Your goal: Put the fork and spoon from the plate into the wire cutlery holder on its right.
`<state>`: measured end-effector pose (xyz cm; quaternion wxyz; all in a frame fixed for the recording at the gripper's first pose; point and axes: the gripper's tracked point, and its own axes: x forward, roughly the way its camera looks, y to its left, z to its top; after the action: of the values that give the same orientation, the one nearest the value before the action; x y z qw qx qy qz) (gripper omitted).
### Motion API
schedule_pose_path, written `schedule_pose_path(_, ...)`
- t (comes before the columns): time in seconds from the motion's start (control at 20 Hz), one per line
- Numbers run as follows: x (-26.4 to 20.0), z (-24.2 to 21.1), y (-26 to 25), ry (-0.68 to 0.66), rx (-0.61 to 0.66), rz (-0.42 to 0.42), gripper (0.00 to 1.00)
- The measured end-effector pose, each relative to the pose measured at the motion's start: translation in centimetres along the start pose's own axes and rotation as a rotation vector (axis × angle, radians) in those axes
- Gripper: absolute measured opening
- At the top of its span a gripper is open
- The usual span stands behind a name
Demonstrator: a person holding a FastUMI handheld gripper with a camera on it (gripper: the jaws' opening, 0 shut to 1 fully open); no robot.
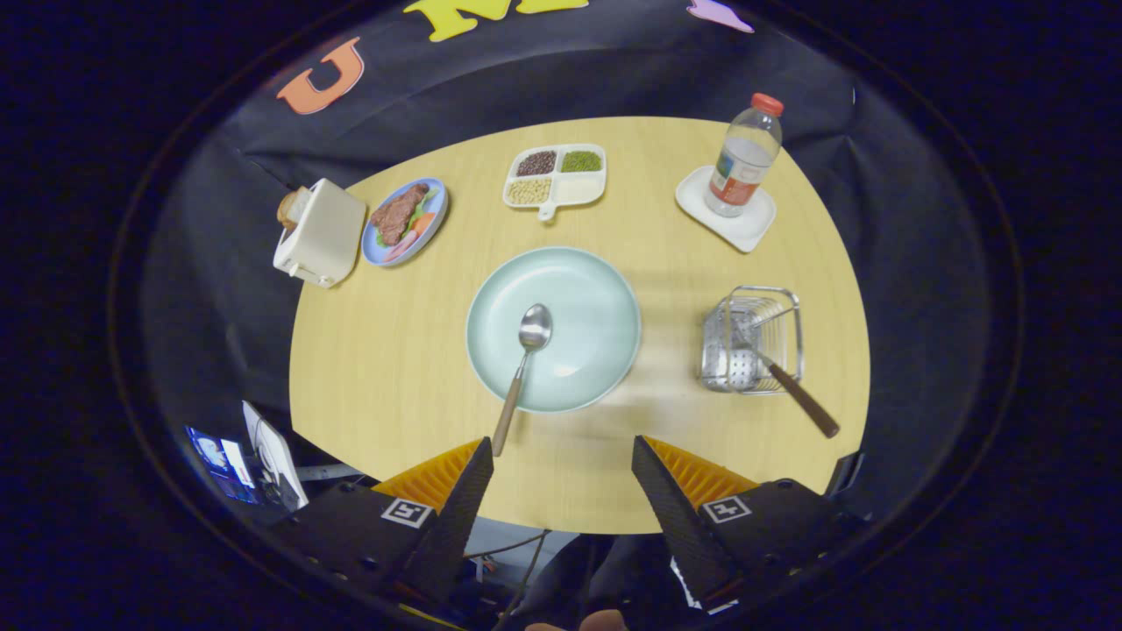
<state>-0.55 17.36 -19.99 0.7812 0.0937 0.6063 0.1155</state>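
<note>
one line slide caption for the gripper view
Open gripper hovers short of the plate holding the spoon; the fork already leans in the wire cutlery holder.

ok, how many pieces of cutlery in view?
2. A spoon on the plate, just ahead of the open tool. A fork leans in the wire holder.

Your gripper (561, 460) hangs with fingers spread over the table's (386, 368) near edge, holding nothing. Ahead at the table's centre sits the plate (596, 307); the spoon (524, 364) lies on it, handle overhanging toward your left finger. Right of the plate stands the wire cutlery holder (754, 337) with the fork (793, 390) in it. Along the far edge: toaster (320, 232), food plate (405, 221), divided tray (555, 180), bottle (743, 158) on a coaster (745, 230).
</note>
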Motion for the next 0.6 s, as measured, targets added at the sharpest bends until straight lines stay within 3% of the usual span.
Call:
schedule_pose_path(0.3,6.3,-2.0,4.8,0.049,0.021,-0.02,0.96)
schedule_pose_path(0.55,10.0,-1.9,5.5,0.048,0.021,-0.073,0.95)
schedule_pose_path(0.6,10.6,-1.9,5.4,0.047,0.02,-0.087,0.91)
